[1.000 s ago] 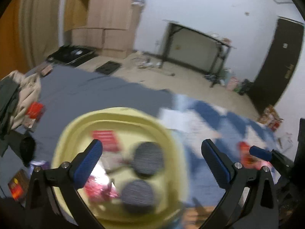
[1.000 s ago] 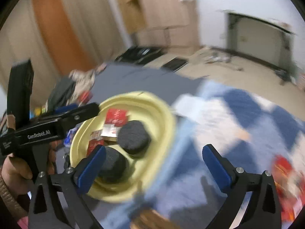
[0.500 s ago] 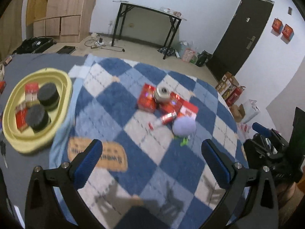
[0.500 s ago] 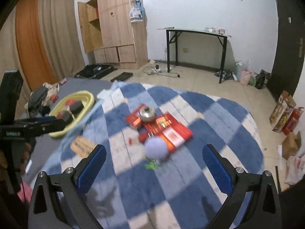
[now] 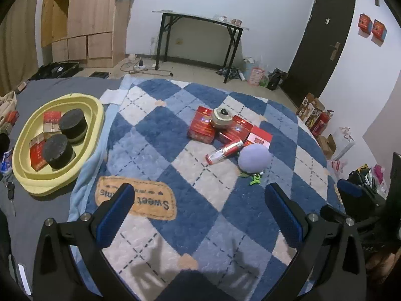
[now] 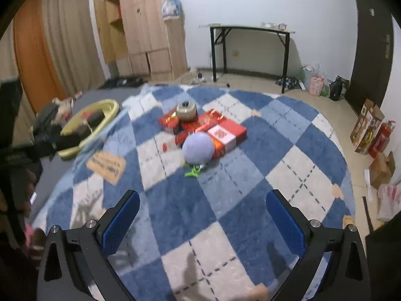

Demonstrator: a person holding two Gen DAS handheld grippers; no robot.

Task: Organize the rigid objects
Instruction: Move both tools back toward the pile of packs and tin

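Both grippers hang above a blue-and-white checked rug [image 5: 155,150], each with its blue-padded jaws spread wide and nothing between them: the left gripper [image 5: 200,215] over the near edge by an orange label patch [image 5: 136,200] sewn on the rug, the right gripper [image 6: 200,222] over bare checks. The things to be sorted lie in a heap near the middle of the rug, well apart from both grippers. There a round cream tin [image 5: 221,121] sits on top of flat red boxes [image 5: 203,128], a red-and-white box [image 5: 259,139] lies just beside them, a slim red tube [image 5: 224,151] lies tilted at their near edge, and a lilac ball [image 5: 254,157] rests against the boxes with a small green clip [image 5: 255,180] touching its near side. From the right wrist view the lilac ball [image 6: 198,148] stands in front of the red boxes [image 6: 213,125] and hides part of them, with the cream tin [image 6: 186,111] behind. Off the rug's left edge, on grey bedding [image 5: 75,87], a shallow yellow tray [image 5: 97,115] holds two black round tins [image 5: 72,125] side by side on some red packets [image 5: 51,119]; in the right wrist view the yellow tray [image 6: 110,115] is blurred and the left gripper's dark body partly covers it. Behind, a black-legged bench [image 5: 200,17] stands against the white wall, a wooden wardrobe [image 5: 87,17] to its left and a dark door [image 5: 323,40] to its right.
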